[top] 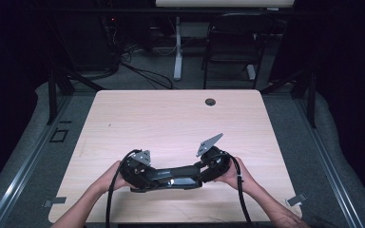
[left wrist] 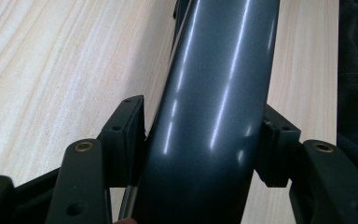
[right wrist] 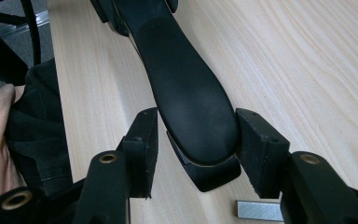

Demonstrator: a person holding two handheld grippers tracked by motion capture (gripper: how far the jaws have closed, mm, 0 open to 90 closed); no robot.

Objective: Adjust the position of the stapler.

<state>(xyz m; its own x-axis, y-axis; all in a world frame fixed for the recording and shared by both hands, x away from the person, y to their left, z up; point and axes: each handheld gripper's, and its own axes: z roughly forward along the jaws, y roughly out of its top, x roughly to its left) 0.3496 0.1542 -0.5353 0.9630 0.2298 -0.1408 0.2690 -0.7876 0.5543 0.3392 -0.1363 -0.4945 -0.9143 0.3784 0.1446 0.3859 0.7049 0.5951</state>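
A long black stapler (top: 173,175) lies level between my two grippers near the table's front edge. My left gripper (top: 147,178) is shut on its glossy dark grey body (left wrist: 214,93), with both pads (left wrist: 129,133) pressed against its sides. My right gripper (top: 202,173) is shut on the opposite, rounded matte black end (right wrist: 191,102), over the stapler's flat base. In the right gripper view a pad (right wrist: 256,144) sits against each side of that end. A hand holds each gripper from below.
The light wooden table (top: 171,114) has a round cable hole (top: 210,101) at the back. A short strip of staples (right wrist: 259,210) lies on the wood by the right jaw. Dark cloth (right wrist: 37,121) sits beside the hand. A chair (top: 233,42) stands beyond the table.
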